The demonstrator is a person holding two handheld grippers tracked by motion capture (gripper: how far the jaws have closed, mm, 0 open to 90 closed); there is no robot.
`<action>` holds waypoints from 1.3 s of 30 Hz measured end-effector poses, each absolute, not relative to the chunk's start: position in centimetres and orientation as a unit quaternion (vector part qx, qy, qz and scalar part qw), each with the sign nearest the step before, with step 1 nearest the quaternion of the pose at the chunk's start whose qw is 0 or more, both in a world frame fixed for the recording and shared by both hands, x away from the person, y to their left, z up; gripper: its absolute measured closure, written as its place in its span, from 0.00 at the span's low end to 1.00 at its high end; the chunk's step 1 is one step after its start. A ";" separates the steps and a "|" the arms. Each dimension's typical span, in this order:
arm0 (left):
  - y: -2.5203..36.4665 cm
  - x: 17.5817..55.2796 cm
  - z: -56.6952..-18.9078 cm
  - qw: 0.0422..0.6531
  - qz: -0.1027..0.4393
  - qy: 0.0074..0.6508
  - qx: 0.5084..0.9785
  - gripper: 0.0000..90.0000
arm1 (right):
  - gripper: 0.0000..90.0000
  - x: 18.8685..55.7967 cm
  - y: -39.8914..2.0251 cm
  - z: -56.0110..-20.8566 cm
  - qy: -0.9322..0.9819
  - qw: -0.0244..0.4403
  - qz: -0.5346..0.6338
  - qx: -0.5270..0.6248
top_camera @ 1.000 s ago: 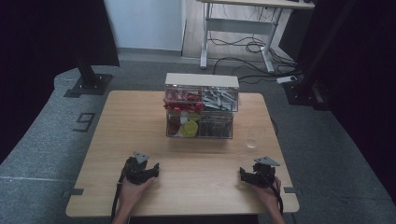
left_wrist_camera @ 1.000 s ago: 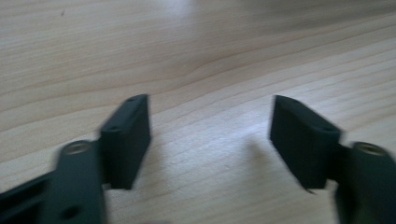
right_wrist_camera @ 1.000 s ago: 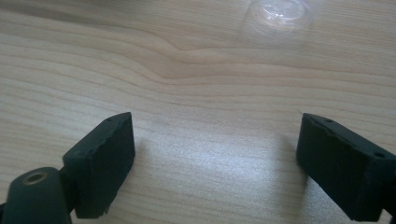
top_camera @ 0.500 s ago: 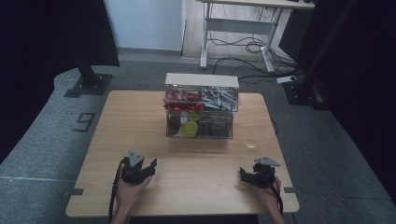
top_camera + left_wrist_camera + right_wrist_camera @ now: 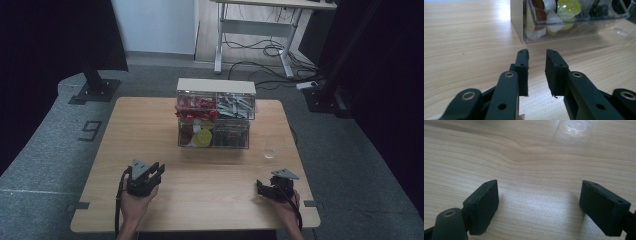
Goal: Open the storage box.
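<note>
My left gripper point(image 5: 158, 170) hovers a little above the near left of the wooden table point(image 5: 150, 130) and points toward a clear drawer box point(image 5: 215, 117). In the left gripper view its jaws have just been closing to a narrow gap point(image 5: 537, 52) with nothing between them. The box point(image 5: 564, 20) holds yellow, white and brown capsules. My right gripper point(image 5: 261, 187) rests low at the near right. Its jaws point(image 5: 540, 185) stand wide apart over bare wood, having just closed a touch, with nothing between them.
A small clear round dish point(image 5: 270, 152) lies on the table right of the box, ahead of the right gripper point(image 5: 575, 125). The box's upper drawers hold red items and grey pieces. A desk frame and cables stand on the floor beyond the table.
The left gripper's jaws have drawn much closer together and the left hand has lifted slightly. The right hand has stayed put.
</note>
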State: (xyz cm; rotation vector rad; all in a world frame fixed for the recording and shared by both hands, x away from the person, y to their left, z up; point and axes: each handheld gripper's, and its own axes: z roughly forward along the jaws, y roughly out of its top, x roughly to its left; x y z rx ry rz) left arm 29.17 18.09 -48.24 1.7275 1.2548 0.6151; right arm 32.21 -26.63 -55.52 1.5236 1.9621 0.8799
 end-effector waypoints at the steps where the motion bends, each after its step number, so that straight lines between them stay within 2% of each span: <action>1: 18.1 29.1 -48.0 0.451 0.244 0.506 0.694 0.84 | 0.19 32.2 -26.6 -55.5 0.721 0.250 0.324 0.560; 16: 17.1 29.3 -46.8 0.460 0.220 0.491 0.706 1.00 | 0.20 32.1 -26.3 -55.5 0.724 0.246 0.327 0.555; 39: 15.3 32.2 -47.6 0.452 0.185 0.487 0.724 1.00 | 0.20 32.0 -26.1 -55.5 0.726 0.245 0.328 0.554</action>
